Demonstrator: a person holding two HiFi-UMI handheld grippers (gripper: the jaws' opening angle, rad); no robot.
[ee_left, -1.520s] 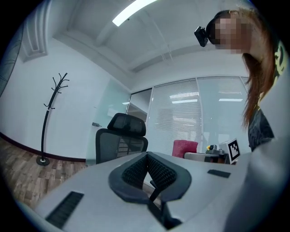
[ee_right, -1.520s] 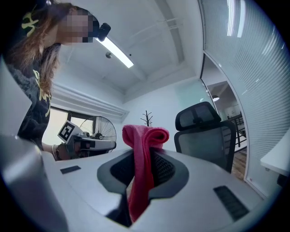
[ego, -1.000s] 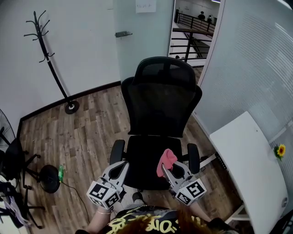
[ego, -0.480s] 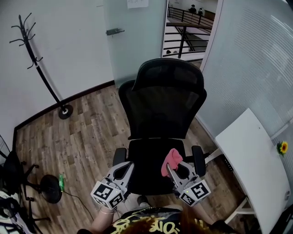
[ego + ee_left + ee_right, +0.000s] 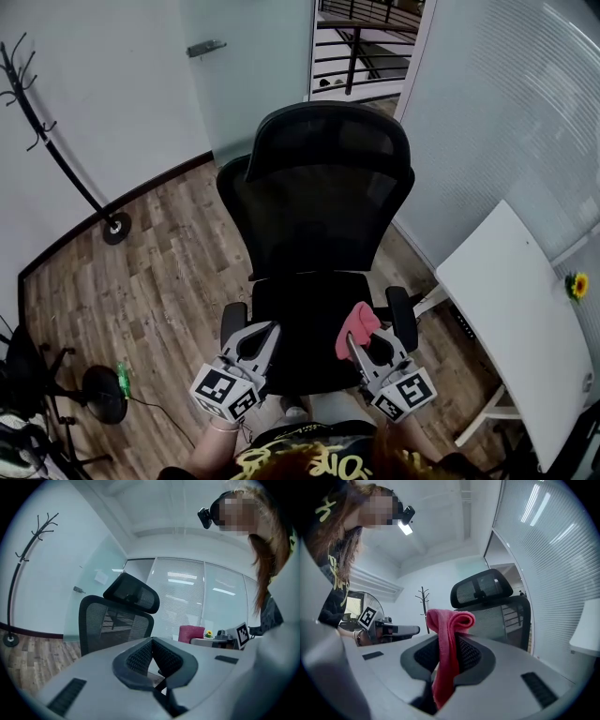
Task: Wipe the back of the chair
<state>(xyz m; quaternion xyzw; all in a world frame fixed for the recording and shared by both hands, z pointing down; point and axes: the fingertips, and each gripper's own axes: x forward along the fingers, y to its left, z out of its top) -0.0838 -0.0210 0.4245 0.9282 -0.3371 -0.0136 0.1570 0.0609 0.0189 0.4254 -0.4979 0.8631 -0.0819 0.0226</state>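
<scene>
Right gripper [image 5: 362, 341] was clamped on a pink cloth [image 5: 355, 325], its two dark pads pressed against the fabric from either side. In the right gripper view the cloth stood up in a rolled fold above the jaws and hung down in a strip below them. Left gripper [image 5: 256, 337] had its jaws pressed together with nothing between them; in the left gripper view the ribbed pads met in a narrow V. Both grippers were held low in front of the person, side by side but well apart, each with its marker cube toward the person's body.

Just beyond them lay the black seat [image 5: 298, 319] of the office chair. The left gripper's tips were over its front left edge, just beside the left armrest [image 5: 232, 321]. The cloth hovered over the seat's right side, near the right armrest [image 5: 398, 317].

Farther off rose the mesh backrest [image 5: 314, 211], upright and facing the person, with the headrest [image 5: 328, 136] on top. The cloth was apart from the backrest, not touching it.

To the right of the chair stood a white desk [image 5: 511, 309] with a small yellow flower [image 5: 577, 284] at its far edge, set against a glass wall with blinds [image 5: 511, 103]. To the left, on the wooden floor [image 5: 155, 272], a black fan base [image 5: 98, 389] stood near a small green object [image 5: 122, 375]. A black coat stand [image 5: 56, 141] stood by the white wall. Behind the chair was a frosted glass door with a handle [image 5: 204, 47], and beside it an opening that showed a dark railing [image 5: 361, 52].
</scene>
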